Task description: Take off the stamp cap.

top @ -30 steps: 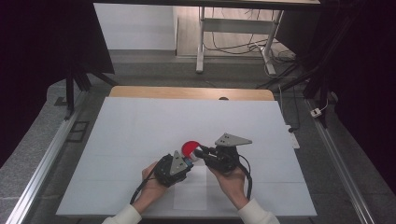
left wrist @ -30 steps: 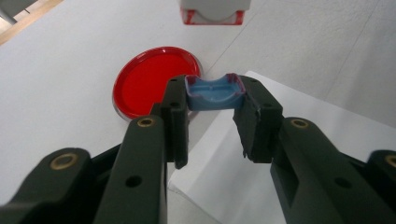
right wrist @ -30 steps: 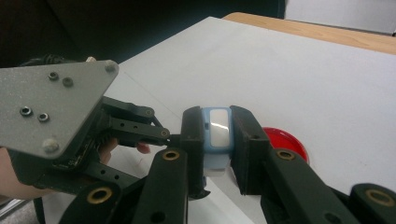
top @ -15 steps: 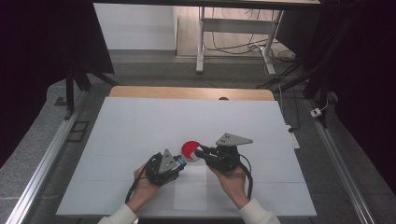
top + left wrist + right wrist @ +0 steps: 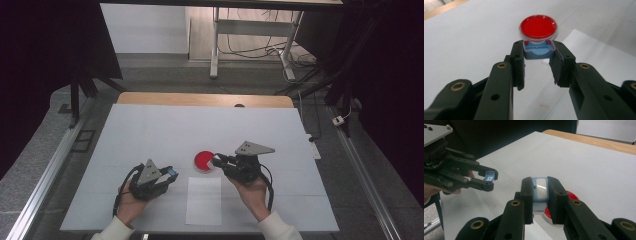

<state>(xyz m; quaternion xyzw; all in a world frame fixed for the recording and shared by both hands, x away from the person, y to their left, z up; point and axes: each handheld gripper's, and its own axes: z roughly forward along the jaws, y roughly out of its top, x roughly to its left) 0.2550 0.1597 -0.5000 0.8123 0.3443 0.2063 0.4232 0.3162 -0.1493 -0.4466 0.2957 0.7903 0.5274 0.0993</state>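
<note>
A round red dish lies flat on the white table. My left gripper is left of the dish and apart from it, shut on a small blue cap with its hollow side towards the camera; the red dish lies beyond its tips. My right gripper hovers at the dish's right edge, shut on a light blue box with a pale window. The right gripper view shows the red dish under its jaws and the left gripper farther off with the cap.
A white paper sheet lies near the front edge, between the hands. A wooden strip borders the table's far side. Metal rails run along both sides, and cables lie off to the right.
My left gripper has drawn away to the left from the red dish and the right gripper, carrying the blue cap. The right gripper has stayed in place.
</note>
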